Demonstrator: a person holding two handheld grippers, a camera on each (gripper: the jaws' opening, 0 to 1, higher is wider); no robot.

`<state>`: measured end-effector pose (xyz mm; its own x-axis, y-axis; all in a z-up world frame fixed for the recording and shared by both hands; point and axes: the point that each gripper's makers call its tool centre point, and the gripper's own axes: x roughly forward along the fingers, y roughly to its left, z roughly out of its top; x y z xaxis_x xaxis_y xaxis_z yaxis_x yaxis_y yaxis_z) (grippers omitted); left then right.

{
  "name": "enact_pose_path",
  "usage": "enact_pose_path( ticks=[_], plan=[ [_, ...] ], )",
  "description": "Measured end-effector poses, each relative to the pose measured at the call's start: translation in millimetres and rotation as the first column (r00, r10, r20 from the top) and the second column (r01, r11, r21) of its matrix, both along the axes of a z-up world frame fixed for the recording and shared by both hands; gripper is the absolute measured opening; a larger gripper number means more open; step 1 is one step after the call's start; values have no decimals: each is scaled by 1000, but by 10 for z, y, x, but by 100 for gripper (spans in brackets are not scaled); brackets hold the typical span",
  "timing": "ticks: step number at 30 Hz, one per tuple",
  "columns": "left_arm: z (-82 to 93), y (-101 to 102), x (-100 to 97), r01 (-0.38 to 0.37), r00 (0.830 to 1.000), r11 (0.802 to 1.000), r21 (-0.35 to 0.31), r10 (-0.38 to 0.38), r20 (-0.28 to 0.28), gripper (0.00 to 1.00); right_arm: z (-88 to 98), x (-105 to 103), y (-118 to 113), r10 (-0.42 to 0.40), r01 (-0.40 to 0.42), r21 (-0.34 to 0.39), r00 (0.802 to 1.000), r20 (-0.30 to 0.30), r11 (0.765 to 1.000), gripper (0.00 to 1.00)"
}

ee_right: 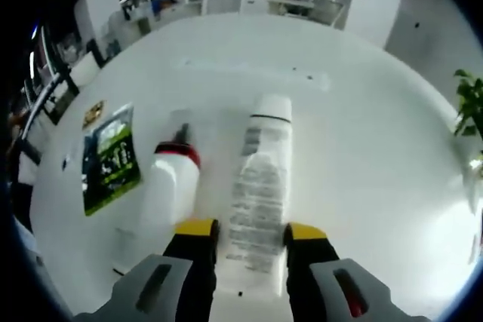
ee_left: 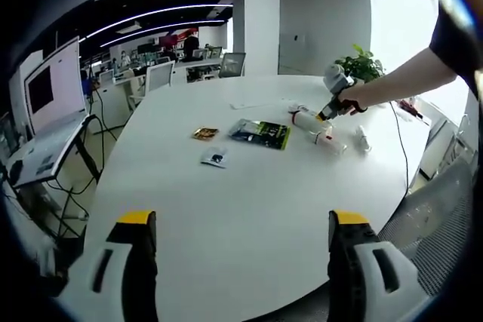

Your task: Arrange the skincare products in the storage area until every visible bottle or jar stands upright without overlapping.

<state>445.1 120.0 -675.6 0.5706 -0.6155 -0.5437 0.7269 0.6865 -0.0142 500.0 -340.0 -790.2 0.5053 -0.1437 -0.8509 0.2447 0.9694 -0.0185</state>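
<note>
straddling the lying white tube toward the desk's far right edge, the right gripper has jaws at its sides, grip uncertain. lifting it could knock the red-collared bottle just beside it. the left gripper hangs spread at the near edge.

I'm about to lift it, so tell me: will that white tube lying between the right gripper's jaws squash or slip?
The white tube looks soft-sided, so it may flatten under the right gripper. Its glossy printed skin could slip. Lying flat, it may roll toward the red-collared bottle.
</note>
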Motion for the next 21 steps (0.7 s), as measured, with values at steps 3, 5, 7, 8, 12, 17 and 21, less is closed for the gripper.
enact_pose_path(
  ticks=[3,5,7,8,12,17,21],
  plan=[
    [1,3,3,-1,1000,1000,0,1,1,89,7,-1,-18,-13,13,1,1000,-11,1000,27],
    [3,5,5,-2,1000,1000,-1,2,3,89,16,1,-29,-9,9,3,1000,-23,1000,26],
    [7,6,7,-3,1000,1000,-2,3,4,89,39,-19,-28,4,-4,13,999,-48,1000,26],
    [8,8,8,-3,1000,1000,-2,3,5,89,61,-26,-25,9,-9,12,999,-53,1000,26],
    [23,3,7,-1,1000,1000,-7,1,10,89,151,-72,-55,22,-20,21,996,-83,1000,25],
    [22,-4,-5,6,1000,1000,-5,-6,11,89,261,-129,-61,27,-23,46,995,-92,999,25],
    [25,-18,-18,16,1000,1000,-4,-16,14,89,343,-200,-73,24,-19,57,995,-99,998,25]
  ],
)
